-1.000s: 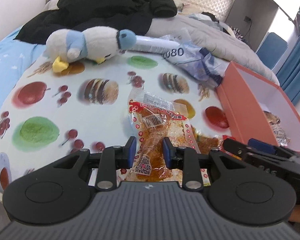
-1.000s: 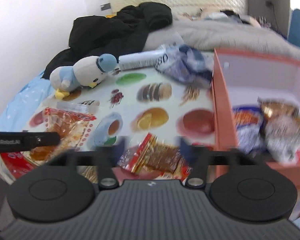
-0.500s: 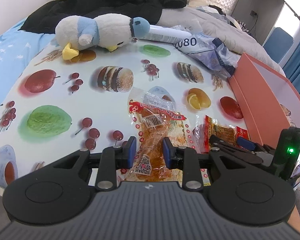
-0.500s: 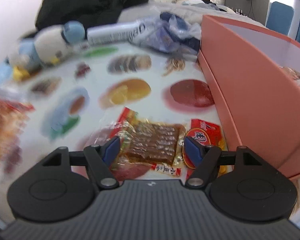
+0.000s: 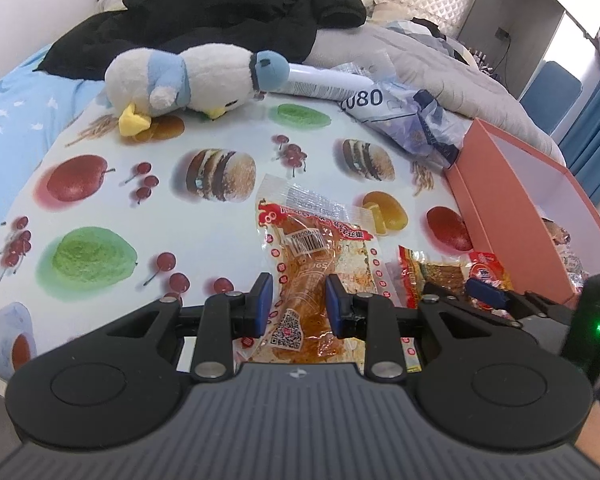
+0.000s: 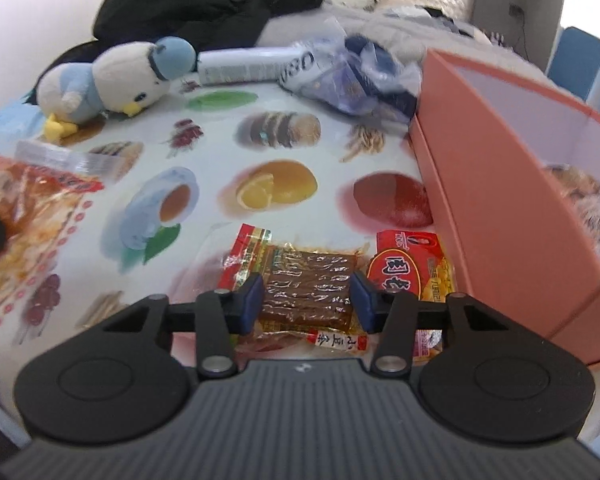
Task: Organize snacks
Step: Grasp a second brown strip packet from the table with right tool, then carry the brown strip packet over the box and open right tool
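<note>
Presently, working from the left: a white and pale-blue plush bird (image 5: 188, 76) is seen lying at the far left of the fruit-and-burger printed tablecloth (image 5: 100, 208). Nearer, the left gripper (image 5: 298, 304) is clamped on the orange-red clear plastic packet of a dried snack (image 5: 312, 264), its blue pads pressed on the bulging lower middle of the packet. Just to its right, the right gripper (image 6: 307, 302) is set around the brown dried-tofu snack in a clear and red wrapper (image 6: 306, 286); its jaws have just been closing, yet slight gaps at both pads are still visible, so no grip is judged made. A small red sachet (image 6: 408, 272) lies touching that wrapper on the right, and the open salmon-pink cardboard box (image 6: 500, 208) stands just beyond, already holding some snacks.

Both packets are judged light, thin and crinkly, with slick film that may slide; a hold across the stiffer filled middle is preferred over the sealed edges.

The left wrist view alone shows the barcode and code square on the held packet; the right wrist view alone shows the gaps at the right pads and more of the box interior.
</note>
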Motion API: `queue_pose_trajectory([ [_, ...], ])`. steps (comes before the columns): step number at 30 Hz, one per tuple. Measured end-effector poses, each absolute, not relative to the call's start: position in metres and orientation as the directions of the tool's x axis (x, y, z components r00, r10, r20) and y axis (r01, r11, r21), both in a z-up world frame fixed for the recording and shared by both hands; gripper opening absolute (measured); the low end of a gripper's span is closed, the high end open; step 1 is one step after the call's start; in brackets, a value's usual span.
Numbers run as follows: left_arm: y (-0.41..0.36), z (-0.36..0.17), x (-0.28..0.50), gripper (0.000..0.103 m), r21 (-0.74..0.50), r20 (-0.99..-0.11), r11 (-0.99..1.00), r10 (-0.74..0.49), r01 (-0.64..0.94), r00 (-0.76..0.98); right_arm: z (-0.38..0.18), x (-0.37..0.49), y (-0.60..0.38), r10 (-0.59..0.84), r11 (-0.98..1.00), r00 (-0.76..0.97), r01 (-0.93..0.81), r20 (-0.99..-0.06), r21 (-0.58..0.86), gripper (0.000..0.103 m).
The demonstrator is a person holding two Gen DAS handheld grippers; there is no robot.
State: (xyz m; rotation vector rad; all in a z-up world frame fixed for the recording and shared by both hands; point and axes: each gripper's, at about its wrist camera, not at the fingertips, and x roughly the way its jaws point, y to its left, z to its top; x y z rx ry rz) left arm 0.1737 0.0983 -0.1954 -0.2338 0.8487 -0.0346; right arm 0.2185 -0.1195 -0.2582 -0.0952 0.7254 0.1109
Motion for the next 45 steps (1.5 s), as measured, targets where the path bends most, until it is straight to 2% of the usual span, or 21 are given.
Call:
queue_pose_trajectory([
  [12, 0.075, -0.134, 0.162, 0.033, -0.211, -0.704, 0.977, -0.147, -0.007, 0.694, -0.156, 0.172, -0.146, 0.147, 0.985, 0.807, -0.172, -0.572, 0.011, 0.049],
  [20, 0.03, -0.095, 0.169, 0.033, -0.221, -0.659, 0.971, -0.217, 0.091, 0.72, -0.103, 0.142, -0.195, 0.101, 0.995, 0.855, -0.099, -0.509, 0.031, 0.049],
  [29, -0.056, -0.078, 0.198, 0.033, -0.215, -0.655, 0.951, -0.309, 0.222, 0.69, -0.087, 0.137, -0.268, 0.004, 0.999, 0.86, 0.023, -0.511, 0.046, 0.049],
  [39, -0.147, -0.103, 0.273, 0.033, -0.205, -0.719, 0.933, -0.349, 0.297, 0.601, -0.106, 0.188, -0.332, -0.024, 0.993, 0.819, 0.086, -0.574, 0.082, 0.048],
  [40, -0.154, -0.108, 0.282, 0.033, -0.203, -0.726, 0.932, -0.349, 0.301, 0.592, -0.11, 0.196, -0.338, -0.024, 0.992, 0.814, 0.091, -0.581, 0.086, 0.036],
  [41, -0.159, -0.113, 0.291, 0.033, -0.202, -0.733, 0.931, -0.35, 0.304, 0.583, -0.113, 0.202, -0.343, -0.029, 0.992, 0.808, 0.098, -0.589, 0.085, 0.003],
  [42, -0.168, -0.118, 0.301, 0.033, -0.199, -0.74, 0.93, -0.35, 0.31, 0.574, -0.117, 0.209, -0.349, -0.025, 0.991, 0.795, 0.098, -0.606, 0.088, 0.007],
  [45, -0.187, -0.135, 0.326, 0.033, -0.192, -0.762, 0.927, -0.348, 0.323, 0.546, -0.132, 0.229, -0.366, -0.015, 0.989, 0.775, 0.105, -0.632, 0.106, 0.006],
])
